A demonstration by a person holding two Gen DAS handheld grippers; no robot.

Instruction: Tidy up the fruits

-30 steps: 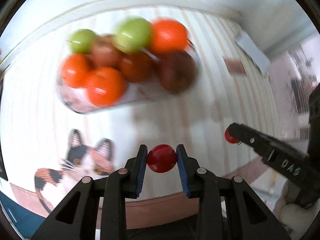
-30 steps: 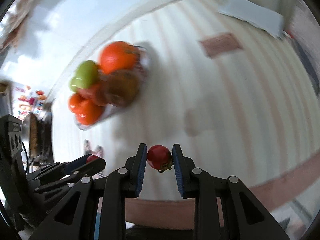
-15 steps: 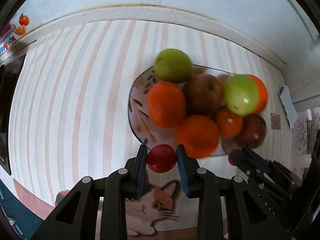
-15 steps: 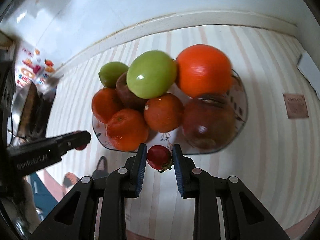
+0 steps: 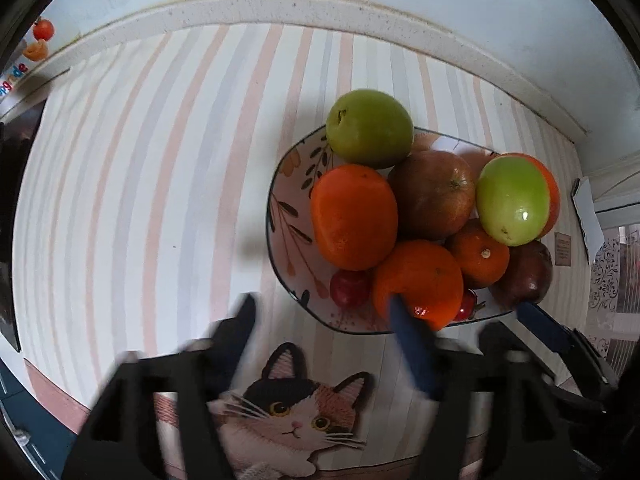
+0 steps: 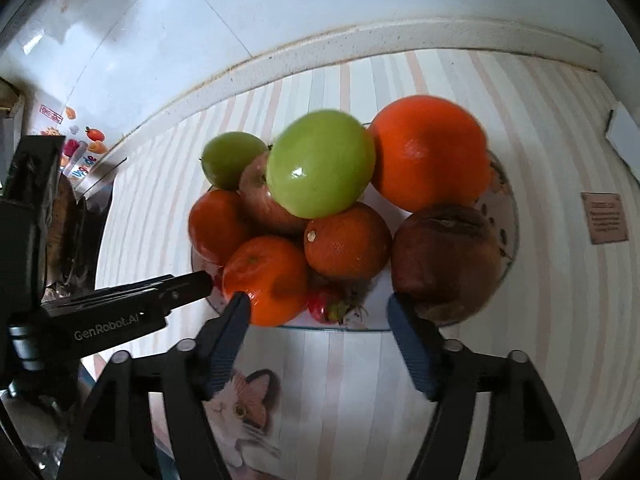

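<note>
The left gripper (image 5: 324, 320) has its fingers (image 5: 412, 344) opening, spread wide and blurred, with nothing between them; the small red fruit (image 5: 349, 287) beside them lies in the plate (image 5: 280, 216), at its near rim, tucked against the nearest orange (image 5: 420, 280). The right gripper (image 6: 320, 320) is opening too, its fingers (image 6: 408, 340) parted and empty, and a second small red fruit with a green stem (image 6: 326, 306) rests at the plate's near edge, between the same orange and the dark reddish fruit (image 6: 444, 256). Behind these, still in the plate, green apples and more oranges are heaped high. The step in hand appears to be the release of both small fruits into the plate. The next move likely calls for drawing both grippers up and back from the plate without brushing the heap, since the pile looks apt to roll onto the striped bench (image 5: 140, 200).
</note>
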